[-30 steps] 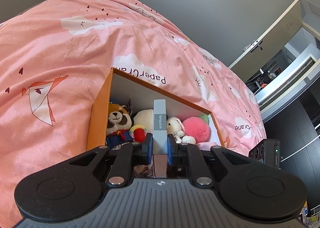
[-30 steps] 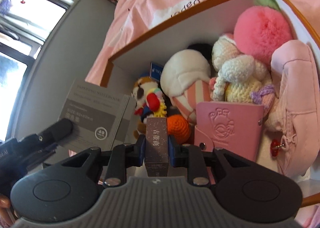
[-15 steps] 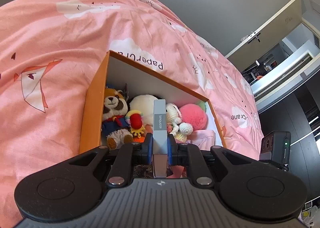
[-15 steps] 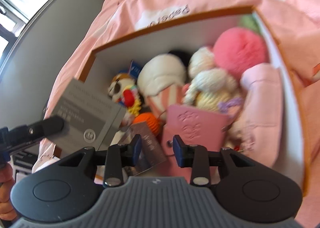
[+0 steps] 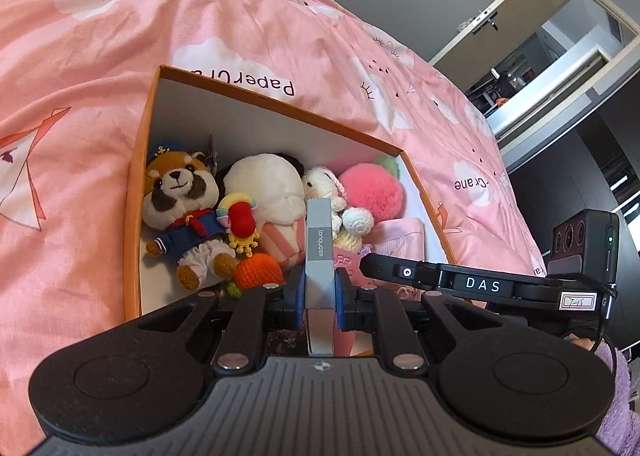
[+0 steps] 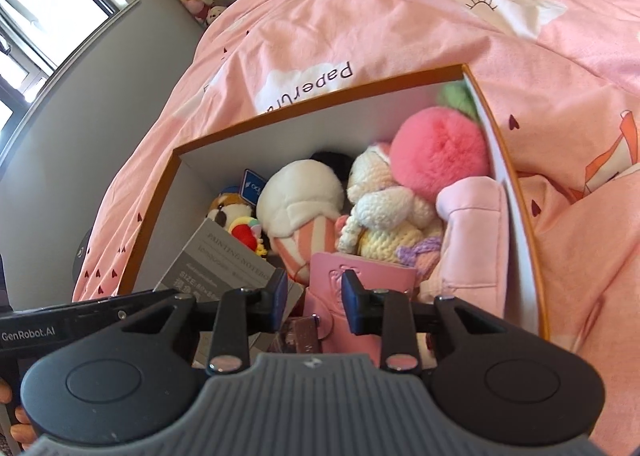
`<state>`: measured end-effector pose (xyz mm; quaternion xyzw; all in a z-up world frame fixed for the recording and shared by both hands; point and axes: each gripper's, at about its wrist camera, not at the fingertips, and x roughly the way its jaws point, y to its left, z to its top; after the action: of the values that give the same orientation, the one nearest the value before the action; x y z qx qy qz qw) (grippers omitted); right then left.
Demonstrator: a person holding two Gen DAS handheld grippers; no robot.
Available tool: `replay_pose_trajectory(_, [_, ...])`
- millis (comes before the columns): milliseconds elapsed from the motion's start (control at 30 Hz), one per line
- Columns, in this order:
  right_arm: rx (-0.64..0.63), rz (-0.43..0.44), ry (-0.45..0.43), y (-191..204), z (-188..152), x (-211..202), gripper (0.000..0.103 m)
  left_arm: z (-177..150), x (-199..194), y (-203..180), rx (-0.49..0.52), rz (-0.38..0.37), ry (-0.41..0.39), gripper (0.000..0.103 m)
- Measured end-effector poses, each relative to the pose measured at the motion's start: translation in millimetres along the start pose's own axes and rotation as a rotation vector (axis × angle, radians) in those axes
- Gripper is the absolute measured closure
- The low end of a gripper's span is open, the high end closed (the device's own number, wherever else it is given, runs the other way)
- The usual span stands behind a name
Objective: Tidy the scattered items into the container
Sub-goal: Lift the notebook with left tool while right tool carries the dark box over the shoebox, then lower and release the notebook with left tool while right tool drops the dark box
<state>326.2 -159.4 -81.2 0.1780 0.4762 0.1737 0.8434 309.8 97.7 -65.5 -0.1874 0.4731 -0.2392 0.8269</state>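
A second ago my right gripper [image 6: 314, 298] was closed on a small dark box; now its jaws stand apart with nothing between them, and the small dark box [image 6: 299, 334] lies just under them at the near edge of the orange box [image 6: 312, 98], beside the pink card holder [image 6: 360, 288]. I judge this item as delivered, so this hand is free. My left gripper [image 5: 319, 292] is as before, closed on the grey notebook [image 5: 319, 240], upright, but it is now over the near edge of the orange box instead of outside it on the bed [image 5: 100, 36]. The notebook is not yet let go; I think opening the jaws here would drop it inside. Counting what is in the container: one red panda plush [image 5: 180, 208], one white plush [image 5: 264, 188], one crochet bunny [image 5: 326, 186], one pink pompom [image 5: 372, 188], one orange crochet ball [image 5: 258, 270], one rainbow toy [image 5: 240, 222], one pink pouch [image 6: 472, 232], one card holder, one dark box. I see no more scattered items on the bed.
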Motion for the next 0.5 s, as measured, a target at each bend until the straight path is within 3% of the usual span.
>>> replay_pose_trajectory(100, [0.004, -0.001, 0.007, -1.8, -1.6, 0.5, 0.070, 4.3, 1.1, -0.6, 0.013, 0.006, 0.001, 0.086])
replay_pose_trajectory(233, [0.007, 0.001, -0.001, -3.9, -2.1, -2.1, 0.070, 4.3, -2.7, 1.6, -0.047, -0.089, -0.006, 0.086])
replay_pose_trajectory(500, [0.008, 0.001, -0.013, -4.0, 0.1, -4.5, 0.070, -3.3, 3.5, 11.1, -0.135, -0.060, 0.015, 0.085])
